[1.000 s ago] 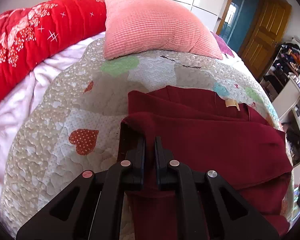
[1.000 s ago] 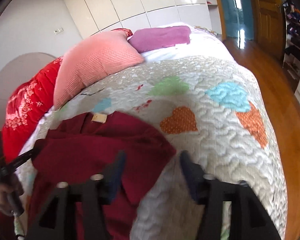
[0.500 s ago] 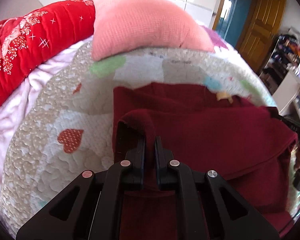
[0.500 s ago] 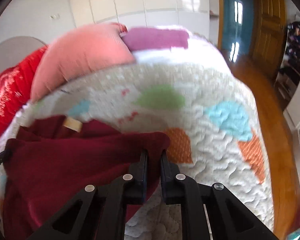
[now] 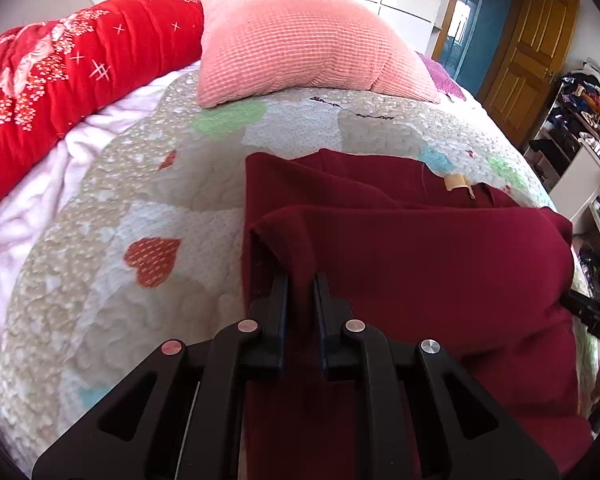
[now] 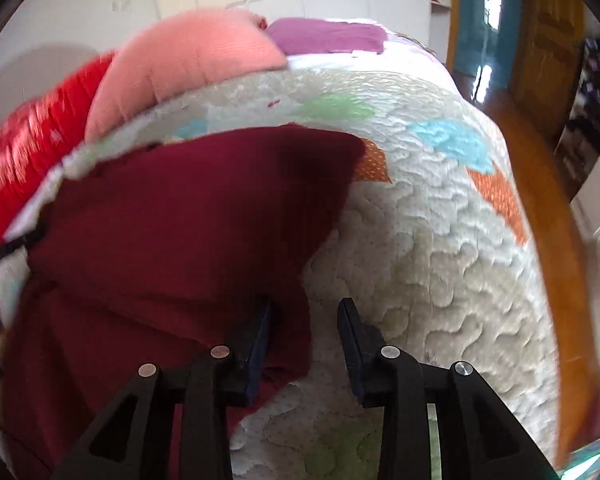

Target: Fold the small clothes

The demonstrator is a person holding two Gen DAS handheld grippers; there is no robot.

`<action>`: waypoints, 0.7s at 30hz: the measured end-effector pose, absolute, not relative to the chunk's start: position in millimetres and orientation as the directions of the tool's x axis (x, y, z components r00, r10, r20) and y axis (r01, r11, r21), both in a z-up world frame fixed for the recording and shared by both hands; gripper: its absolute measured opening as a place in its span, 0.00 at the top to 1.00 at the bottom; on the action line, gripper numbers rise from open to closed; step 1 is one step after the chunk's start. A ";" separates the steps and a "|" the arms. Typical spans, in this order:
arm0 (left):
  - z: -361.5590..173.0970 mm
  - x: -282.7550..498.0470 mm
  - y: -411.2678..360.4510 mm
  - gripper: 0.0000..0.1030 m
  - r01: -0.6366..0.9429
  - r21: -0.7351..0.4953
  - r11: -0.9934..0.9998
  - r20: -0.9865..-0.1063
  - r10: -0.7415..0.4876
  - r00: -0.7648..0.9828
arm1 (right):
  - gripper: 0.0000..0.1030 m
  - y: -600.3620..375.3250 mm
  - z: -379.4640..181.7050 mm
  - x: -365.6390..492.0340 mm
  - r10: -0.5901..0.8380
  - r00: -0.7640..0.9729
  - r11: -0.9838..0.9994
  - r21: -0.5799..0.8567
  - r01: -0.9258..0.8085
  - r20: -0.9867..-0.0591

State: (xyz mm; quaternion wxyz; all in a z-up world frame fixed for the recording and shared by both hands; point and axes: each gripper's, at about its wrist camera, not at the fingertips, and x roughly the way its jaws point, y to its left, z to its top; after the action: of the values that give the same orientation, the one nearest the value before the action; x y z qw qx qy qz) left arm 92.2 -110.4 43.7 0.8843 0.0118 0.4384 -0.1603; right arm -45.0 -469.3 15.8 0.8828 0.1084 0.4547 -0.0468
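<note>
A dark red garment (image 5: 412, 264) lies on the quilted bed, its lower half folded up over the upper half; a tan neck label (image 5: 458, 182) shows at the far edge. My left gripper (image 5: 300, 280) is shut on the folded edge at the garment's left corner. In the right wrist view the garment (image 6: 188, 224) fills the left half. My right gripper (image 6: 305, 308) is open, its jaws apart around the cloth's right edge, which hangs loose between them. The right gripper's tip also shows in the left wrist view (image 5: 592, 314).
A heart-patterned quilt (image 5: 140, 208) covers the bed. A pink pillow (image 5: 300, 40) and a red rolled blanket (image 5: 60, 68) lie at the head, with a purple pillow (image 6: 324, 36) beyond. The bed's right edge drops to a wood floor (image 6: 548, 168). Shelves (image 5: 580, 152) stand at right.
Both grippers carried the garment's lower edge up over its upper half. The right gripper closed on the cloth, then opened and let it go. The left stays shut.
</note>
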 end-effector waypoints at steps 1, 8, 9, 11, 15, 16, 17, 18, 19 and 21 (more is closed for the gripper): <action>48.6 87.2 -106.8 0.82 0.295 -0.110 0.949 -0.776 -0.267 0.571 | 0.69 -473.0 18.7 -49.3 0.035 0.584 0.963 0.184 0.197 -0.811; 78.1 33.2 -64.6 0.41 0.282 -0.236 0.930 -0.734 -0.361 0.575 | 0.57 -458.4 56.7 -129.5 0.204 0.668 0.925 0.365 0.109 -0.715; 78.6 20.6 -58.8 0.35 0.278 -0.249 0.928 -0.732 -0.368 0.573 | 0.55 -455.7 55.0 -139.7 0.229 0.663 0.920 0.381 0.092 -0.713; 76.0 -2.9 -51.3 0.34 0.275 -0.277 0.921 -0.732 -0.388 0.560 | 0.52 -449.1 47.5 -171.2 0.299 0.637 0.903 0.426 0.050 -0.710; 57.4 -55.1 -43.9 0.34 0.299 -0.303 0.905 -0.779 -0.416 0.469 | 0.48 -438.3 38.8 -227.0 0.362 0.602 0.883 0.468 0.023 -0.712; 52.2 -70.0 -41.6 0.34 0.303 -0.309 0.902 -0.786 -0.421 0.452 | 0.44 -435.4 34.3 -242.1 0.389 0.585 0.871 0.491 0.018 -0.712; 47.9 -81.8 -40.1 0.34 0.313 -0.318 0.895 -0.791 -0.432 0.433 | 0.43 -434.0 31.2 -253.2 0.399 0.568 0.868 0.497 0.020 -0.720; 43.4 -93.4 -38.3 0.34 0.320 -0.330 0.888 -0.797 -0.443 0.410 | 0.43 -431.5 27.5 -265.8 0.401 0.551 0.869 0.494 0.024 -0.732; 40.5 -105.2 -33.8 0.34 0.315 -0.346 0.884 -0.799 -0.453 0.395 | 0.43 -431.7 24.0 -273.0 0.400 0.544 0.870 0.492 0.028 -0.738; 38.2 -122.1 -23.4 0.34 0.298 -0.387 0.872 -0.789 -0.481 0.382 | 0.41 -429.1 18.9 -289.6 0.423 0.560 0.850 0.526 0.027 -0.712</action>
State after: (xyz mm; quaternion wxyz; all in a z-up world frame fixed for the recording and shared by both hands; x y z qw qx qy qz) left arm -122.1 -23.4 38.2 0.8262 -0.0908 0.5035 -0.2359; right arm -289.6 -429.1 18.9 0.8478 0.2476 0.4543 0.1168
